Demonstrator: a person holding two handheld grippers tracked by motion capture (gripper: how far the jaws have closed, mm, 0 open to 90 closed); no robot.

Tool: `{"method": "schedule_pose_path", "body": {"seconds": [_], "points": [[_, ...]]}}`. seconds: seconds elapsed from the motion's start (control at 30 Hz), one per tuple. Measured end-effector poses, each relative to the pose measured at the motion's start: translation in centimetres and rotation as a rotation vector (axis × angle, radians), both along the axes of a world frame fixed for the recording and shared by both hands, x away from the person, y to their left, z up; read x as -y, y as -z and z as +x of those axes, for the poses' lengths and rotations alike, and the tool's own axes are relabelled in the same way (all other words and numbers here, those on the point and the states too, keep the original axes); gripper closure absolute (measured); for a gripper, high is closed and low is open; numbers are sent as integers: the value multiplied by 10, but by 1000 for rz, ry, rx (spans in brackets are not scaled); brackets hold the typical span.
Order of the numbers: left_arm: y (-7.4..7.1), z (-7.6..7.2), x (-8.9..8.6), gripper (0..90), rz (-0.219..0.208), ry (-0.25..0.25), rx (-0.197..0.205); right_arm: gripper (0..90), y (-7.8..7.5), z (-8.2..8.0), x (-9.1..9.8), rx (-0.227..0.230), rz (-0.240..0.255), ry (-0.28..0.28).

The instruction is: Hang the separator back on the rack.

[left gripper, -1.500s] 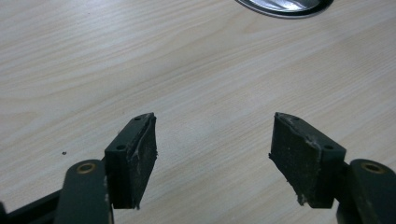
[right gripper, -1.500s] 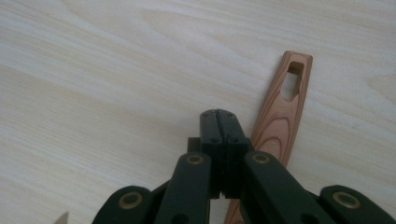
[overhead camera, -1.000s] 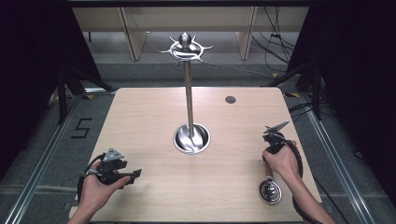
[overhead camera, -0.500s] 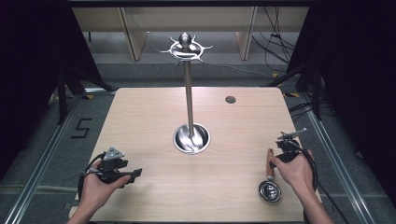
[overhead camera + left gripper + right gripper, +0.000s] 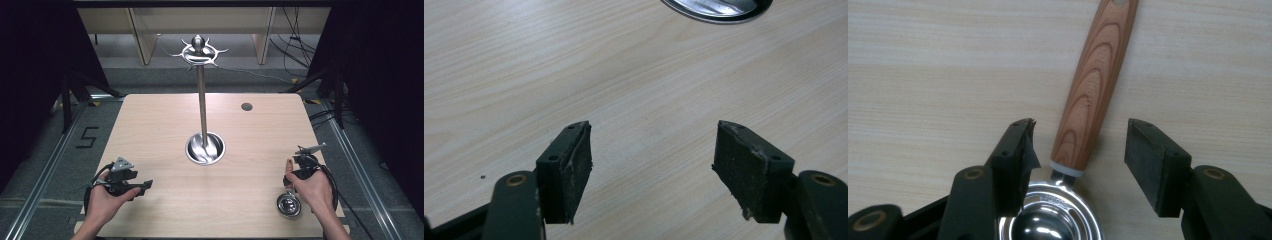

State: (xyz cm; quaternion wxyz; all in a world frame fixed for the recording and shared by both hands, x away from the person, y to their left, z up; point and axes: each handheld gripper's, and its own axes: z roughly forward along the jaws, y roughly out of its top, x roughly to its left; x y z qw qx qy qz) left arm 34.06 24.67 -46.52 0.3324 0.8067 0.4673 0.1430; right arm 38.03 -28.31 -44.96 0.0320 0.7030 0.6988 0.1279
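Your right tool [image 5: 1078,160] has just been opening and now stands spread around the ladle [image 5: 1088,105], whose wooden handle lies flat on the bench [image 5: 165,130] between the jaws, untouched. Your left tool [image 5: 651,165] is spread over bare wood. The stand [image 5: 202,100] holds nothing; hanging looks undone.

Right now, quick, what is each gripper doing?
Left gripper: jaws open, holding nothing.
Right gripper: jaws have just been opening; the wooden-handled utensil lies between them on the table, not gripped.
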Motion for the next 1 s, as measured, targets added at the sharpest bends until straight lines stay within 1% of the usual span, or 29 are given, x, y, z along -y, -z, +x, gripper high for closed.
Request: {"method": "schedule_pose_path", "body": {"seconds": [0.07, 0.1, 0.13, 0.17, 0.2, 0.23, 0.27, 0.3, 0.4, 0.43, 0.47, 0.5, 0.53, 0.57, 0.6, 0.63, 0.67, 0.7, 0.8, 0.83, 0.87, 0.9, 0.93, 0.97, 1.0], "points": [[-1, 0, 0, 309, 14, 6, 4, 454, 0, 0, 0, 6, -1, -6], [0, -1, 0, 309, 5, 3, 2, 454, -1, 0, -1, 2, 9, 2], [1, -1, 1, 309, -3, 0, 2, 454, -1, 1, -3, -4, 5, 21], [1, -1, 2, 309, -4, 0, 2, 454, -2, 2, -3, -24, 9, 24], [0, -1, 0, 309, 12, 14, -5, 454, 1, 1, -1, 5, -9, -10], [1, -1, 2, 309, -15, -9, 7, 455, 2, 2, -2, -3, -15, 0], [1, -1, 2, 309, -15, -9, 7, 455, 2, 2, -2, -3, -15, 0], [0, 0, 0, 309, 10, 6, 0, 460, 3, 3, -1, -15, -14, -8], [1, 0, 1, 309, 5, 7, -4, 466, 4, 3, -1, -11, -12, -7], [0, 0, 1, 309, 4, 6, -3, 469, 4, 6, -3, -40, -12, 22], [0, 0, 2, 309, 4, 3, 2, 477, 5, 6, -5, -30, -15, 26], [0, 0, 2, 309, 14, 7, 2, 482, 7, 5, -4, -12, -19, -2], [0, 0, 2, 309, 14, 7, 2, 482, 7, 5, -4, -12, -19, -2], [1, 1, 2, 309, -4, -1, 0, 491, 6, 7, -3, -39, -39, 13], [1, 1, 2, 309, -4, -1, 0, 491, 6, 7, -3, -39, -39, 13], [1, 0, 2, 309, -2, -1, 1, 491, 6, 7, -3, -48, -23, 7], [0, 0, 1, 309, 5, 7, -2, 493, 7, 7, -5, -57, -21, 25], [0, 0, 0, 309, 3, 4, 1, 493, 7, 7, -5, -56, -14, 21], [0, 0, 0, 309, 1, -1, 1, 502, 9, 8, -7, -60, -17, 29], [1, 0, 1, 309, -5, -1, 0, 510, 10, 9, -7, -72, -20, 6], [1, 0, 1, 309, -5, -1, 0, 510, 10, 9, -7, -72, -20, 6], [0, 0, 0, 309, 3, 6, -2, 523, 11, 9, -10, -73, -7, 24], [1, 0, 0, 309, 2, 5, -2, 525, 11, 10, -9, -88, -19, 19], [0, -1, 1, 309, 3, 1, 3, 530, 12, 9, -10, -92, -10, 32], [0, -1, 1, 309, 3, 1, 3, 530, 12, 9, -10, -92, -10, 32]]}}
